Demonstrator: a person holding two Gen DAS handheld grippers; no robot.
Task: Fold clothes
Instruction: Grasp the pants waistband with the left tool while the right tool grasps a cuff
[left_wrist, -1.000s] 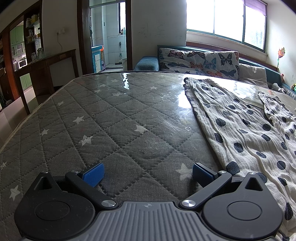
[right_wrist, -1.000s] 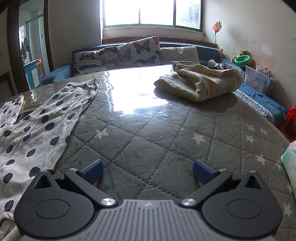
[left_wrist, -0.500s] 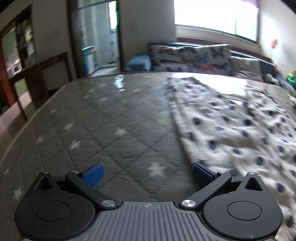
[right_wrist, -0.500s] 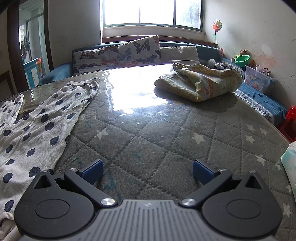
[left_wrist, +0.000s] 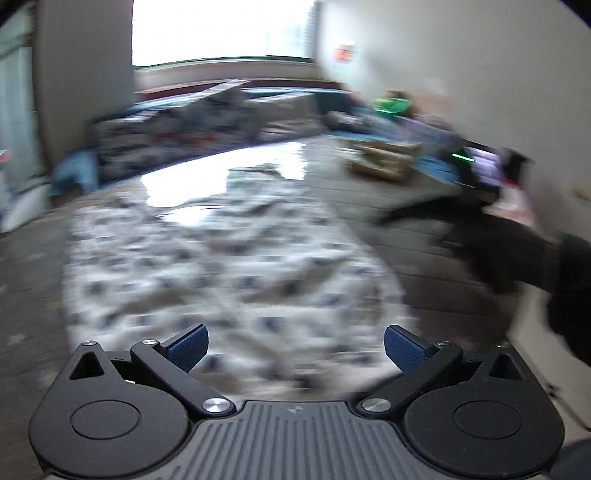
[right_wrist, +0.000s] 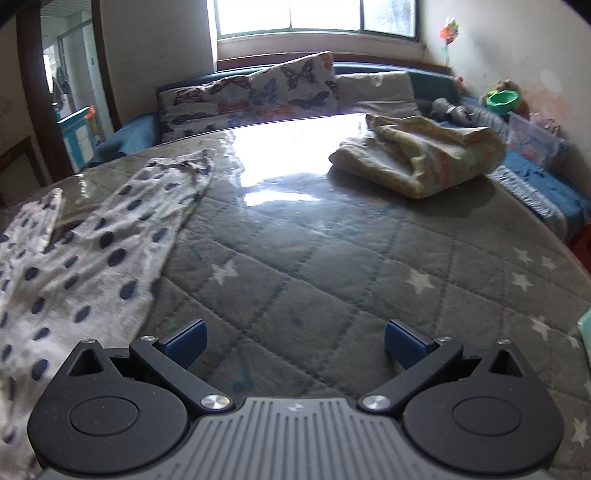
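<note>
A white garment with dark polka dots (left_wrist: 229, 266) lies spread flat on the grey quilted mattress (right_wrist: 332, 258). In the blurred left wrist view it fills the middle, right ahead of my left gripper (left_wrist: 295, 349), which is open and empty. In the right wrist view the garment (right_wrist: 92, 251) lies at the left. My right gripper (right_wrist: 295, 345) is open and empty over bare mattress beside the garment's right edge. The other hand and its dark gripper (left_wrist: 517, 251) show blurred at the right of the left wrist view.
A folded yellowish blanket (right_wrist: 417, 155) sits at the mattress's far right. Butterfly-print cushions (right_wrist: 258, 96) and a blue sofa line the far edge under the window. A green bowl (right_wrist: 500, 98) and a plastic box stand at the right wall.
My left gripper has swung fast to the right, from bare mattress to facing the polka-dot garment; its view is blurred. My right gripper has shifted slightly. Both stay open.
</note>
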